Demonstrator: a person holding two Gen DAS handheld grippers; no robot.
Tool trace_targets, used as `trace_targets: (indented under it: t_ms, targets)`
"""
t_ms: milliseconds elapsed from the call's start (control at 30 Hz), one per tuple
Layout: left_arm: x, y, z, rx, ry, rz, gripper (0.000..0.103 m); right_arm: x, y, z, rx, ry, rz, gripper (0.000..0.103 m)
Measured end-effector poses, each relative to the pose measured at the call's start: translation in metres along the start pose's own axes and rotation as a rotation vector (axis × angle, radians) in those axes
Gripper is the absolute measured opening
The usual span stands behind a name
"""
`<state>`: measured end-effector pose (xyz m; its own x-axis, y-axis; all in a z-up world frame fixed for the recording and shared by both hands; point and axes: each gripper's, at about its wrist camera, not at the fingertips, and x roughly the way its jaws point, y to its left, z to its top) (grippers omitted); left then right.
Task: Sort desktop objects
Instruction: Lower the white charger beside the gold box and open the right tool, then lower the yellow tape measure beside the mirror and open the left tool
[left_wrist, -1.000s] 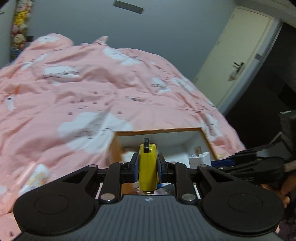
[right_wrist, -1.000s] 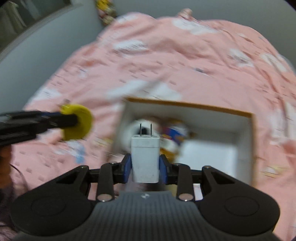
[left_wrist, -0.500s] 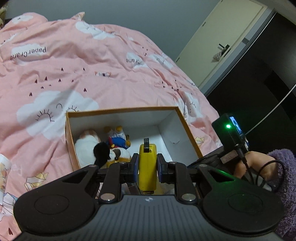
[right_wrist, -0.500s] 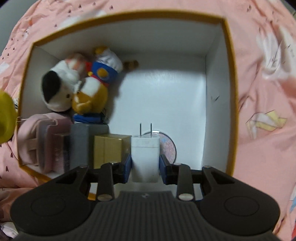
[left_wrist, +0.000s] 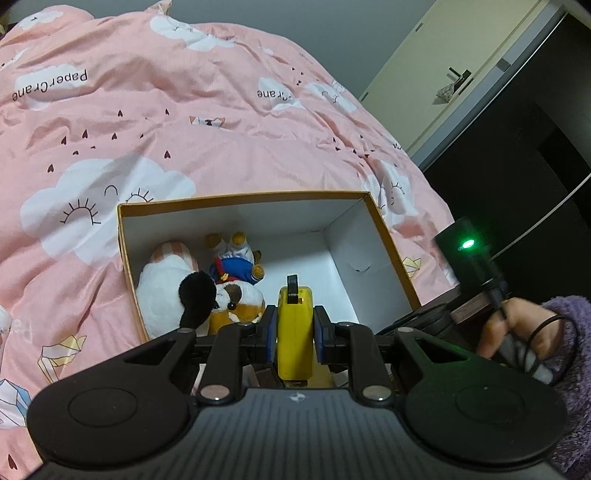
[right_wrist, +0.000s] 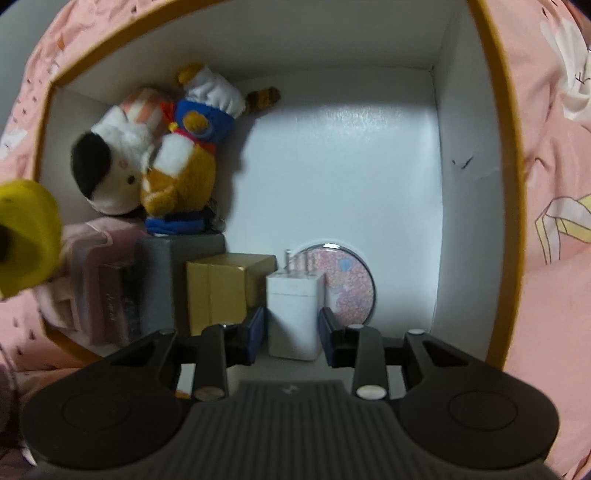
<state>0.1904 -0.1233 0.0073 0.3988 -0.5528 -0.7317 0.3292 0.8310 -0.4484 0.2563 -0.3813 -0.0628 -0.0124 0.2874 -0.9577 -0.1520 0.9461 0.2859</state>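
A white-lined cardboard box (left_wrist: 384, 236) with an orange rim (right_wrist: 495, 110) lies on a pink bedspread. My left gripper (left_wrist: 295, 328) is shut on a yellow tape measure (left_wrist: 294, 332) and holds it above the box's near edge. The tape measure also shows at the left edge of the right wrist view (right_wrist: 26, 236). My right gripper (right_wrist: 291, 332) is inside the box. Its jaws stand slightly apart from a white charger plug (right_wrist: 293, 314) that rests upright on the box floor, prongs up.
Inside the box are two plush toys (right_wrist: 155, 147), a pink case (right_wrist: 92, 273), a grey box (right_wrist: 166, 280), a gold box (right_wrist: 221, 284) and a round floral mirror (right_wrist: 351, 280). The pink duvet (left_wrist: 147, 129) surrounds the box. A door (left_wrist: 443, 74) stands far right.
My right gripper has gone down into the box and its jaws have come off the charger plug, which now stands on the floor. My left gripper moved slightly closer over the box.
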Motion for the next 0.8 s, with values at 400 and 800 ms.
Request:
trace_targets:
  t_ms: [400,800]
  targets:
    - [0.02,-0.013,0.003,-0.014,0.042,-0.062,0.022,0.007,0.007,0.007,-0.239,-0.019,-0.23,0.013]
    - [0.073,-0.028,0.006,-0.088,0.156,-0.194,0.022,-0.038,-0.009,-0.006,-0.22,-0.14,-0.179,0.007]
